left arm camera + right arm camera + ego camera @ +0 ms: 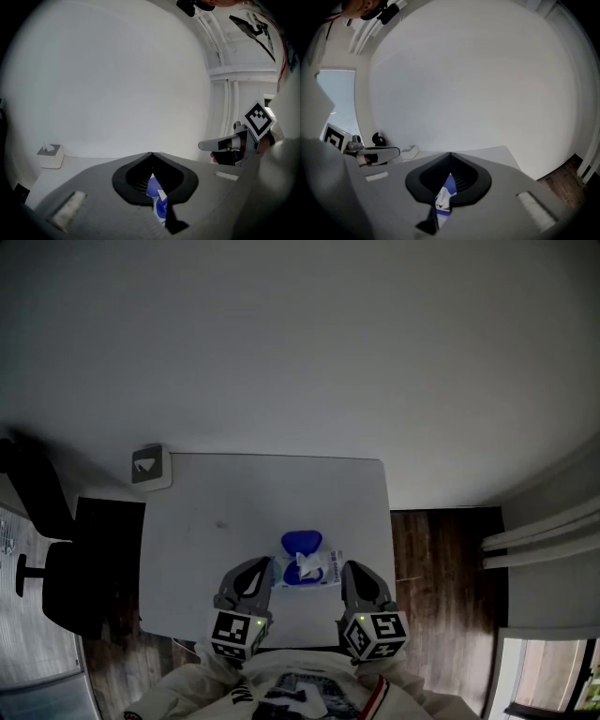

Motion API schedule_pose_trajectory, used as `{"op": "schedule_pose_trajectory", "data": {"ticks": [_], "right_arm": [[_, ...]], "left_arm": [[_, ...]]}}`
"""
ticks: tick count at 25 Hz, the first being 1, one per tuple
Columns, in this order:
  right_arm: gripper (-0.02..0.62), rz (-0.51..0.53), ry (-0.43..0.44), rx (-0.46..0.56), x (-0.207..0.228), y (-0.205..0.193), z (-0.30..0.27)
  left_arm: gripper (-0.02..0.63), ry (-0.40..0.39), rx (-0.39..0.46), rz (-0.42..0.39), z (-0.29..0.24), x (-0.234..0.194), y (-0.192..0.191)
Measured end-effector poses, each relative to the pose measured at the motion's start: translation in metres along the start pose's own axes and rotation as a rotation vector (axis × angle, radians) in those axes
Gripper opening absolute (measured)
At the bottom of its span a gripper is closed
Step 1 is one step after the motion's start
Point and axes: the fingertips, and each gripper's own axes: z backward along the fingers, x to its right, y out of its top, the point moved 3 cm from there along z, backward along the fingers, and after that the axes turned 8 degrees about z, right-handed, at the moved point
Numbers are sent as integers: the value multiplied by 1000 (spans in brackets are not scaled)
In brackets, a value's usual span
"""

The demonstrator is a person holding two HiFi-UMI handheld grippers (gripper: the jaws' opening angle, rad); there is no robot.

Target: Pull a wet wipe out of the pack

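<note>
The wet wipe pack [307, 572] lies on the white table [234, 512] near its front edge. Its blue lid [301, 542] is flipped open toward the far side, and a white wipe [306, 562] pokes up from the opening. My left gripper [263, 568] sits just left of the pack and my right gripper [348, 570] just right of it. Both have their jaws shut with nothing between them. In the left gripper view the pack [159, 202] shows through the slot below the closed tips [151, 154]. The right gripper view shows the same pack [443, 199] below its closed tips [450, 153].
A white tissue box [151, 466] stands at the table's far left corner. A black office chair [52, 559] is beside the table's left edge. Wooden floor [441, 559] lies to the right. A plain white wall rises behind the table.
</note>
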Motion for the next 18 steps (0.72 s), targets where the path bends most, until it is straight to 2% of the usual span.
{"op": "schedule_pose_trajectory", "data": {"ticks": [18], "right_arm": [[5, -5, 180, -1, 20, 2, -25]], "left_arm": [[3, 168, -19, 12, -2, 18, -8]]}}
